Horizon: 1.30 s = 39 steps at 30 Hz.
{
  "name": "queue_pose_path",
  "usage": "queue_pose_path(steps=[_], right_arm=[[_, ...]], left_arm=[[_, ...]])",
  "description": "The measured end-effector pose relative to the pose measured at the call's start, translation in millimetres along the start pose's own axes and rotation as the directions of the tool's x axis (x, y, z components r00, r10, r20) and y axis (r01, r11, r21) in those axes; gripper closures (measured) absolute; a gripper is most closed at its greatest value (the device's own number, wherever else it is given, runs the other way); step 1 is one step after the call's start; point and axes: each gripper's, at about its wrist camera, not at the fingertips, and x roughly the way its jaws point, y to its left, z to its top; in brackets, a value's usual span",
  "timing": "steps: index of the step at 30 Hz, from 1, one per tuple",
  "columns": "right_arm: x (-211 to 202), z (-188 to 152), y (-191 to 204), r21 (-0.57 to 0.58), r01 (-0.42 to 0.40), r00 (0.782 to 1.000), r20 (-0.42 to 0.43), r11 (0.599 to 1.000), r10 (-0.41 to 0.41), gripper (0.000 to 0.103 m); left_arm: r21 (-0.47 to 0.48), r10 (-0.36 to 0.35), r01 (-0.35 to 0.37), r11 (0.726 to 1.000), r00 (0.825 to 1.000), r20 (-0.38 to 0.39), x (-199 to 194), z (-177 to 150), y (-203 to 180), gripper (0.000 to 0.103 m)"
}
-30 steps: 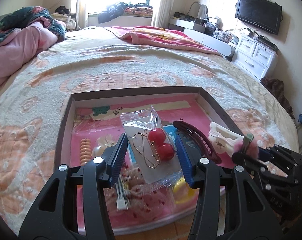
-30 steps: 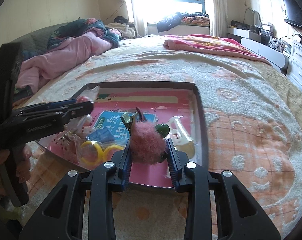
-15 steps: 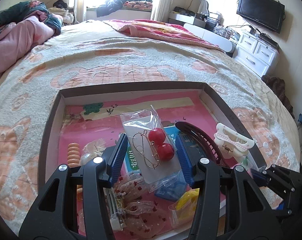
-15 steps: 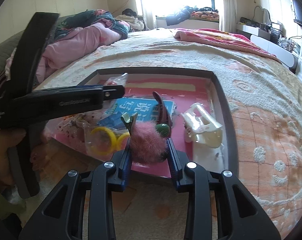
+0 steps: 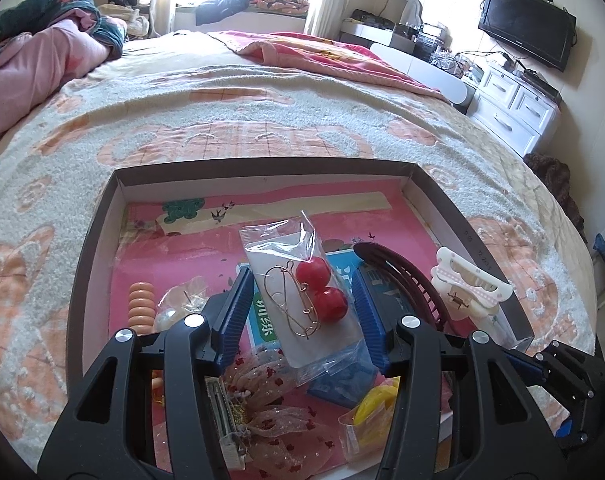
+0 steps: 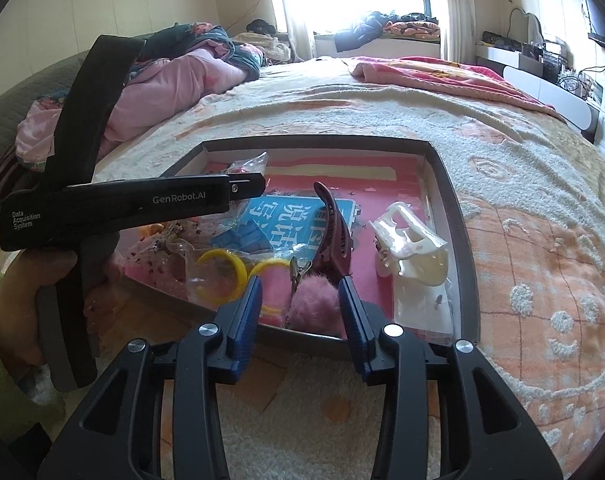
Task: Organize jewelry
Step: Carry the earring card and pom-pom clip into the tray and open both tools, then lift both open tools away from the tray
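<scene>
A shallow dark-rimmed box [image 5: 98, 224] with a pink floor lies on the bed and holds jewelry. My left gripper [image 5: 298, 304] is shut on a clear bag with red ball earrings [image 5: 302, 296] and holds it above the box. My right gripper [image 6: 298, 300] stands open at the box's near edge [image 6: 454, 216]; a pink fluffy clip [image 6: 314, 304] lies between its jaws with a gap on the left side. A dark red hair claw [image 6: 334, 232], a white hair claw [image 6: 406, 244] and yellow hoops [image 6: 222, 268] lie in the box.
In the left wrist view the box also holds an orange spiral tie [image 5: 141, 304], a pearl bag [image 5: 174, 312], a sequin bow clip [image 5: 262, 412] and a blue packet [image 5: 342, 380]. Patterned bedspread [image 5: 222, 120] surrounds the box. White drawers [image 5: 514, 108] stand right.
My right gripper has opened; the pink fluffy clip it held now lies in the box between its jaws. My left gripper has lifted slightly, still holding the earring bag.
</scene>
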Motion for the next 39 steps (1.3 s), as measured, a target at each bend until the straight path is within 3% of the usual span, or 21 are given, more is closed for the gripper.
queue_pose_path(steps=[7, 20, 30, 39], right_arm=[[-9, -4, -4, 0.018, 0.008, 1.0, 0.008, 1.0, -0.009, 0.058], [-35, -10, -10, 0.041, 0.041, 0.998, 0.042, 0.998, -0.043, 0.044], [-60, -11, -13, 0.067, 0.06, 0.994, 0.091, 0.996, -0.066, 0.023], [-80, -13, -11, 0.081, 0.072, 0.989, 0.127, 0.994, -0.082, 0.012]], left_arm=[[-0.005, -0.007, 0.007, 1.0, 1.0, 0.0, -5, -1, -1, 0.059], [-0.001, -0.001, 0.001, 1.0, 0.999, 0.036, -34, -6, -5, 0.036], [-0.026, 0.017, -0.014, 1.0, 0.995, 0.103, -75, -16, 1, 0.013], [-0.04, 0.018, -0.012, 0.999, 0.988, 0.153, -111, -32, 3, 0.011]])
